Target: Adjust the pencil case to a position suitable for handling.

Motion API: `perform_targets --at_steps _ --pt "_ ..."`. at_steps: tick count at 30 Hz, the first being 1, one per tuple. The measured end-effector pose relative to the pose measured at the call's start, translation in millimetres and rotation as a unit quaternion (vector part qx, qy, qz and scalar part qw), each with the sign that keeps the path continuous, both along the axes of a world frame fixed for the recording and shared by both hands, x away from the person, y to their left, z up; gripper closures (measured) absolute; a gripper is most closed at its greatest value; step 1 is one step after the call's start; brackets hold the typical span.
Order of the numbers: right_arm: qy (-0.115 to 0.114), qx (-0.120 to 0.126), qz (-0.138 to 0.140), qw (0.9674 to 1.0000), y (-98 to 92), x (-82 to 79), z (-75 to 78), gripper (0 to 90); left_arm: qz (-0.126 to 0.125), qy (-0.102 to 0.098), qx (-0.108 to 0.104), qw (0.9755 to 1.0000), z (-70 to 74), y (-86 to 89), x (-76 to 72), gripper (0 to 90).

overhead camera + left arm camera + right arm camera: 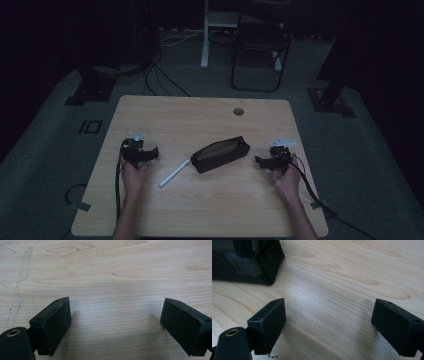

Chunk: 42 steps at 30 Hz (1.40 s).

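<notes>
Two grippers rest on the table (210, 210) in front of us, one in each hand, with a pouch (220, 154) and a pen (174, 173) lying between them. Seen from the high view, we hold the left gripper (152, 152) at about nine o'clock from the pouch, well apart from it, its tips turned toward the pen. Its own view shows us both black jaws spread wide, with bare wood grain between them and nothing gripped. We hold the right gripper (260, 160) at about three o'clock from the pouch, near its right end, tips turned toward it. In the right gripper view its jaws also stand wide apart and empty, and a corner of the pouch (244, 261) sits at about eleven o'clock, clear of the pads. The pouch is a dark, long case lying slantwise near the table's middle, its zip open along the top so that we see a tan lining. The pen is white and lies at about eight o'clock from the pouch, its upper end just beside the pouch's left end; we cannot tell whether they touch. A round hole (238, 111) sits at twelve o'clock near the far edge.
</notes>
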State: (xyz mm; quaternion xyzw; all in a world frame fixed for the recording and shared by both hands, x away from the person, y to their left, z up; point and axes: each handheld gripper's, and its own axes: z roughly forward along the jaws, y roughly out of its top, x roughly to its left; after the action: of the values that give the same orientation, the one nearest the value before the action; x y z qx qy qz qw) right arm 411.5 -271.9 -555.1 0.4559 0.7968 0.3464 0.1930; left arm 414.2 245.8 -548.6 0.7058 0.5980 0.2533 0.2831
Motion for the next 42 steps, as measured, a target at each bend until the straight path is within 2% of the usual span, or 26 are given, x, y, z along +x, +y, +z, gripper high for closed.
perform_targets --at_steps 12,16,19,22,25,30,32,33,34,35,36,37,38,42 --pt "0.0 0.0 0.0 1.0 0.0 0.0 0.0 12.3 0.006 -0.001 0.0 1.0 0.0 -1.3 1.1 10.1" --pt "0.0 0.0 0.0 1.0 0.0 0.0 0.0 12.3 -0.003 -0.006 0.0 1.0 1.4 -1.7 -0.5 17.8" --pt "0.0 0.0 0.0 1.0 0.0 0.0 0.0 12.3 -0.008 -0.004 0.016 0.9998 5.5 -4.8 -3.4 28.7" --pt "0.0 0.0 0.0 1.0 0.0 0.0 0.0 12.3 -0.011 0.006 0.019 0.9998 8.8 -9.3 -6.3 42.4" --pt "0.0 0.0 0.0 1.0 0.0 0.0 0.0 12.3 -0.019 0.014 0.004 0.9997 10.7 -11.2 -8.0 48.2" --pt "0.0 0.0 0.0 1.0 0.0 0.0 0.0 12.3 -0.041 0.001 -0.015 0.999 20.4 -15.2 -13.3 50.3" --pt "0.0 0.0 0.0 1.0 0.0 0.0 0.0 12.3 -0.059 -0.011 -0.033 0.9976 31.3 -21.3 -18.9 50.2" --pt "0.0 0.0 0.0 1.0 0.0 0.0 0.0 12.3 -0.069 -0.01 -0.041 0.9967 34.6 -24.1 -20.3 49.6" --pt "0.0 0.0 0.0 1.0 0.0 0.0 0.0 12.3 -0.081 -0.008 -0.043 0.9958 37.4 -27.5 -21.6 47.7" --pt "0.0 0.0 0.0 1.0 0.0 0.0 0.0 12.3 -0.081 -0.008 -0.043 0.9958 37.4 -27.5 -21.6 47.1" --pt "0.0 0.0 0.0 1.0 0.0 0.0 0.0 12.3 -0.1 -0.011 -0.037 0.9943 43.7 -36.3 -25.4 47.0" --pt "0.0 0.0 0.0 1.0 0.0 0.0 0.0 12.3 -0.1 -0.011 -0.037 0.9943 43.7 -36.3 -25.4 46.3" --pt "0.0 0.0 0.0 1.0 0.0 0.0 0.0 12.3 -0.115 -0.017 -0.04 0.9924 50.6 -44.7 -29.4 45.9" --pt "0.0 0.0 0.0 1.0 0.0 0.0 0.0 12.3 -0.134 -0.027 -0.044 0.9897 60.8 -56.9 -35.1 45.4"
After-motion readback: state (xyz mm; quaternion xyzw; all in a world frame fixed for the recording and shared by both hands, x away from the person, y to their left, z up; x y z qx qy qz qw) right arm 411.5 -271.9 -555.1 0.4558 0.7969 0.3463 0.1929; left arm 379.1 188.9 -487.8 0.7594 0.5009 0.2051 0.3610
